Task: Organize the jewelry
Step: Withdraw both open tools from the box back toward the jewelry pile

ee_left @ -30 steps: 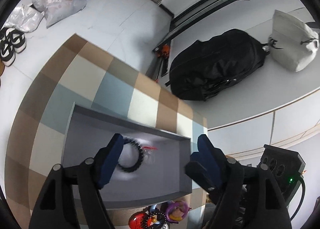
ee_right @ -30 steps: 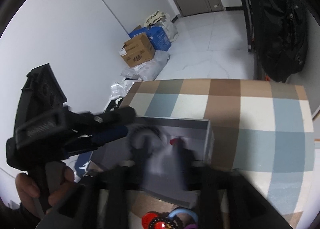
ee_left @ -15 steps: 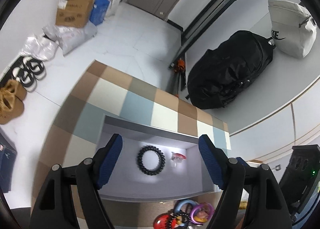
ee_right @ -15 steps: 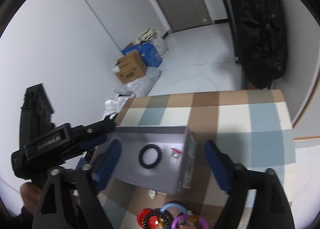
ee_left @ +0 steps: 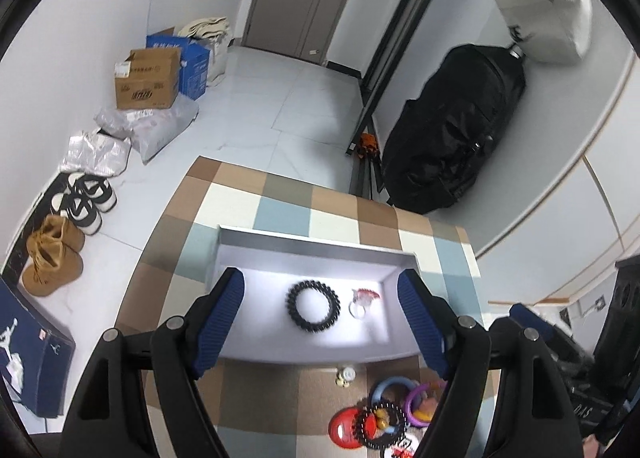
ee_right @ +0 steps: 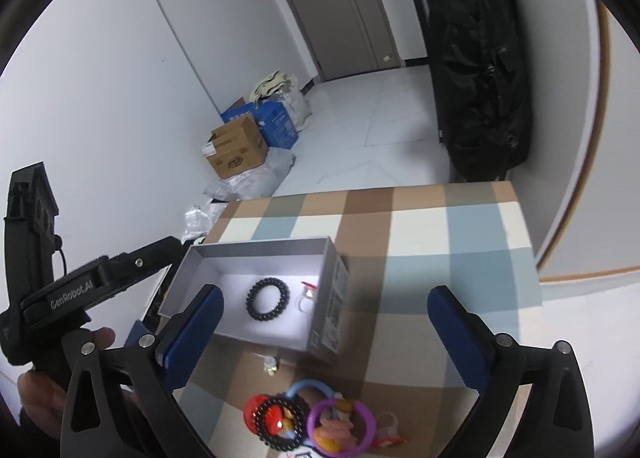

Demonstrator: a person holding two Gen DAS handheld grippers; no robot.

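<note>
Grey box (ee_left: pixel 304 254) on checked table (ee_left: pixel 280 202); black bead bracelet (ee_left: pixel 313 307) and small red-topped ring (ee_left: pixel 362 300) lie inside, apart. Left gripper (ee_left: pixel 320 322): jaws apart, nothing between. Right gripper (ee_right: pixel 324 332): jaws just opened wide, empty. Only right view shows the hand (ee_right: pixel 44 390) holding the left tool. Coloured bangles (ee_right: pixel 316 418) near the box's front.

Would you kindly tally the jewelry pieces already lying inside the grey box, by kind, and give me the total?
Black beaded bracelet: 1
Clear ring with a red top: 1
Total in the box: 2
The heap of pieces on the checked cloth in front of the box is too tangled to count.
</note>
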